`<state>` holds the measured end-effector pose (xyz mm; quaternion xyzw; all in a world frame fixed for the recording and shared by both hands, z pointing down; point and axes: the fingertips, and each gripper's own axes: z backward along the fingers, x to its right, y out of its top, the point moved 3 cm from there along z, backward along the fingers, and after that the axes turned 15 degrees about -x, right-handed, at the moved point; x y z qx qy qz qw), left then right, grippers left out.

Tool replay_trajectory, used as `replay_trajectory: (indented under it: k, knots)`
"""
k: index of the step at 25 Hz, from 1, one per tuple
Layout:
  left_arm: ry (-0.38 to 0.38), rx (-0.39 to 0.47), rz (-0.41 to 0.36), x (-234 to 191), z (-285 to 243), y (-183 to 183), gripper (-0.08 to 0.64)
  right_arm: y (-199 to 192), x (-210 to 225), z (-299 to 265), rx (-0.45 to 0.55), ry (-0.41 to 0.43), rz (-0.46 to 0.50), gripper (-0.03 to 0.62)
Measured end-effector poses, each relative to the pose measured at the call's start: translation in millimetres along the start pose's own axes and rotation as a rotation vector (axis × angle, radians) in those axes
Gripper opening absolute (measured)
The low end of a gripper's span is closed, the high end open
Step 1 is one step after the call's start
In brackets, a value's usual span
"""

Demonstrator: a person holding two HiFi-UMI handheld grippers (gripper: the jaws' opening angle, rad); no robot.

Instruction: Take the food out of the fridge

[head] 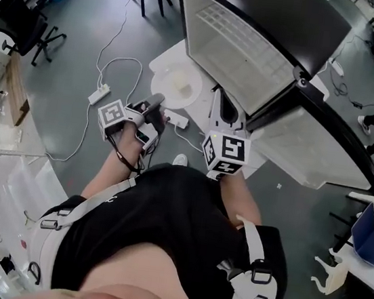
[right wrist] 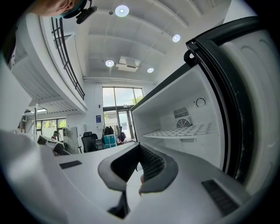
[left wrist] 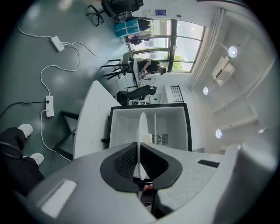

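Plate (head: 175, 82): clamped by rim in left gripper (head: 156, 100), outside fridge (right wrist: 166, 113); to be kept level | right gripper (right wrist: 138, 170): jaws together, empty.

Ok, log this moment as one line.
left gripper: shut on plate | right gripper: shut, empty | fridge: open

Head view: the fridge (head: 280, 14) is cut off by the top edge, and its interior is too washed out to read. Beside the fridge, the plate (head: 175, 86) bears a pale patch (head: 179, 81) too indistinct to identify. Left gripper view: the plate lies edge-on, its face unseen, and partly covers a white object (left wrist: 148, 138) inside the fridge, identity unclear.
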<state>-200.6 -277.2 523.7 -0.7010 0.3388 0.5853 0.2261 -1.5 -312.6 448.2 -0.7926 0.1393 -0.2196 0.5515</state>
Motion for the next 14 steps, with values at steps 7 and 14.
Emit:
replay_trajectory:
  k: [7,14]
  knots:
    - [-0.028,-0.044,0.019,4,-9,-5,0.014,0,4,3,-0.005,-0.01,-0.007,0.008]
    - [-0.017,-0.054,0.005,6,-14,-6,0.014,0,11,5,-0.006,-0.016,-0.016,0.007]
